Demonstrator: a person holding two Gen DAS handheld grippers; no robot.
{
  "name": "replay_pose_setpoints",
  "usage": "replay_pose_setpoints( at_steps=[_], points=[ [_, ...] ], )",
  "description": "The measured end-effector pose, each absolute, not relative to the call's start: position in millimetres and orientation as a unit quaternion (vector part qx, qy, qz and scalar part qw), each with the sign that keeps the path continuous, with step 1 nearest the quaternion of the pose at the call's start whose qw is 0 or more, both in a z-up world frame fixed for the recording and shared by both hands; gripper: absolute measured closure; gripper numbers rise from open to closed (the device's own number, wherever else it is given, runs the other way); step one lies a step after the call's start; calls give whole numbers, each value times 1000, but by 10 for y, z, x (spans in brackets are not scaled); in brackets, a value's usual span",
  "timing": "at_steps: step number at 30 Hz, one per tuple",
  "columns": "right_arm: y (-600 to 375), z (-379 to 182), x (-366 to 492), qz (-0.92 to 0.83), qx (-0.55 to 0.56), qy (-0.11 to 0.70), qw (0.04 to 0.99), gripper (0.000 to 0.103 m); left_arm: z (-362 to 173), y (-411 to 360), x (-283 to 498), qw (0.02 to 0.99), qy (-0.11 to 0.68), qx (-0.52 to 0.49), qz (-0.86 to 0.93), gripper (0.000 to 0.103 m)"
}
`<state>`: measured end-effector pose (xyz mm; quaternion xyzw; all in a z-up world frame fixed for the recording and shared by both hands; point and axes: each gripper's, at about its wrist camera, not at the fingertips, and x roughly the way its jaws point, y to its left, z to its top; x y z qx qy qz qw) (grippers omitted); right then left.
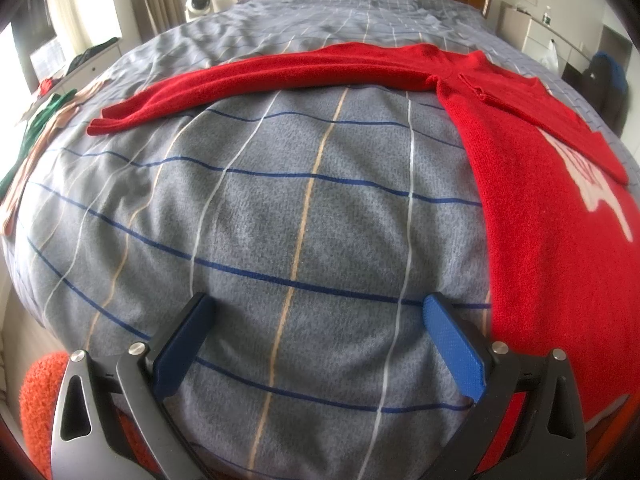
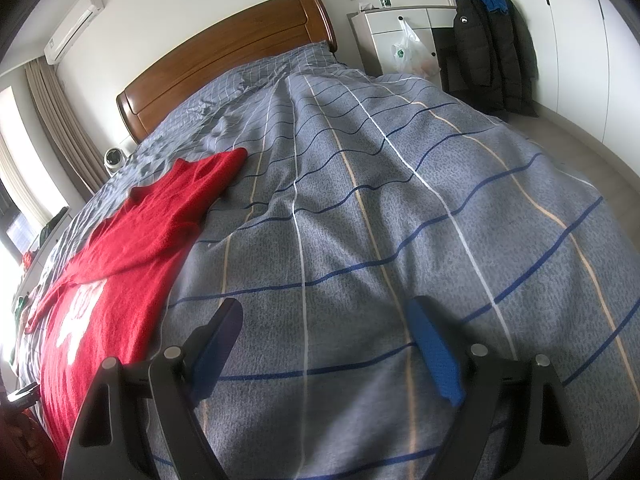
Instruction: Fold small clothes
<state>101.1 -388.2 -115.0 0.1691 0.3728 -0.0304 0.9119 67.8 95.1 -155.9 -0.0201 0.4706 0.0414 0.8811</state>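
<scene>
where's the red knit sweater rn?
The red knit sweater lies flat on the grey plaid bedspread: right side of the left wrist view, one sleeve stretched leftward; left side of the right wrist view.

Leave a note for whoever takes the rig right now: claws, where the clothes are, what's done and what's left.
Left claw: open, empty, above bare quilt.
Right claw: open, empty, also above bare quilt.
Red sweater: spread flat on the bed between the two claws. One sleeve stretches straight out; the other sleeve lies folded across the chest.
Other clothes sit at the bed's far edge in the left view.
Done: one sleeve in.
Left: the outstretched sleeve, then the body fold.
</scene>
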Motion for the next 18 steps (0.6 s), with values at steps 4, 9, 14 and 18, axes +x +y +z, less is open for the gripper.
replay_pose_setpoints(
  at_steps=[4, 9, 14, 18],
  points=[
    [-3881, -1150, 1012, -31, 169, 373, 912, 19, -1560, 952, 681, 881, 471, -21, 41, 0],
    [-3881, -1152, 1013, -30, 169, 373, 912, 19, -1551, 950, 687, 880, 472, -21, 41, 0],
    [-3880, -1154, 1013, -30, 169, 373, 912, 19, -1147, 1243, 745, 879, 470, -79, -8, 1],
    [-3881, -1147, 1011, -28, 168, 372, 912, 19, -633, 1958, 959, 898, 414, -148, 5, 1]
  ],
)
